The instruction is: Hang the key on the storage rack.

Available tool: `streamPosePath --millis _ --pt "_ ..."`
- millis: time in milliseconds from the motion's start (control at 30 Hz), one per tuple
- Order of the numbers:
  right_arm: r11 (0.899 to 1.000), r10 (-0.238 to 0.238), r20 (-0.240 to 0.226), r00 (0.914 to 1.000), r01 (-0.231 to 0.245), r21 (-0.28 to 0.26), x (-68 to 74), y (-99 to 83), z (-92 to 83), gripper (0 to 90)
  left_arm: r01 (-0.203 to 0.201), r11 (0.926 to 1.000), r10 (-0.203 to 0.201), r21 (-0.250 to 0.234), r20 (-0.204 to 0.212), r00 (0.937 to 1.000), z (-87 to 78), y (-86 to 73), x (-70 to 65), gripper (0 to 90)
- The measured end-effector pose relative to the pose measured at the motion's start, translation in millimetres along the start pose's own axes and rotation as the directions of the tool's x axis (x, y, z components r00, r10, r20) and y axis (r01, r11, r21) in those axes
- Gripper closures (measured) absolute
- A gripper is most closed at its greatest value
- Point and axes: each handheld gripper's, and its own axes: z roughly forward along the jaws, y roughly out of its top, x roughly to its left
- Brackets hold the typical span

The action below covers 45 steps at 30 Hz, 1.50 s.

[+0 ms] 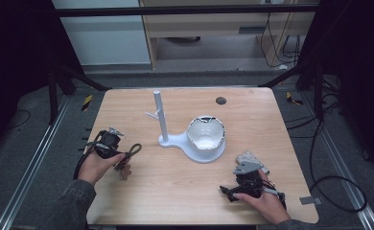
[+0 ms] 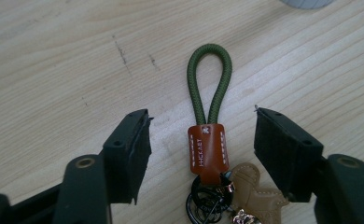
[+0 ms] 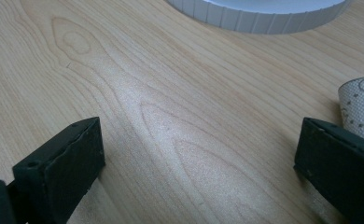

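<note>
A keychain lies on the wooden table (image 1: 175, 191): a green cord loop (image 2: 209, 79), a brown leather tab (image 2: 208, 151), black rings and a tan leather charm (image 2: 257, 196). My left gripper (image 2: 203, 123) is open, one jaw on each side of the tab without touching it. From above, the left gripper (image 1: 118, 152) sits at the table's left by the keychain (image 1: 131, 152). My right gripper (image 3: 201, 140) is open over bare wood, low at the front right (image 1: 245, 175).
A white stand (image 1: 159, 115) with an upright post and a short branch rises mid-table. A shiny bowl (image 1: 205, 133) rests on its round base (image 3: 264, 14). A patterned grey cloth (image 3: 362, 102) lies just right of my right gripper. A dark disc (image 1: 220, 100) sits far back.
</note>
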Motion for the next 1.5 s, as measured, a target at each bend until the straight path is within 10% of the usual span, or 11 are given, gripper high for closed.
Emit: streamPosePath --millis 800,1500 --pt "1.000 0.001 -0.001 1.0000 -0.001 0.000 0.2 -0.3 -0.3 1.5 0.026 0.9917 -0.034 0.126 0.055 0.9979 26.0 -5.3 3.8 58.3" --pt "1.000 0.000 -0.001 1.0000 0.000 0.000 0.3 -0.6 -0.6 1.5 0.020 0.9966 -0.025 0.080 0.059 0.9979 20.3 -8.3 2.6 65.4"
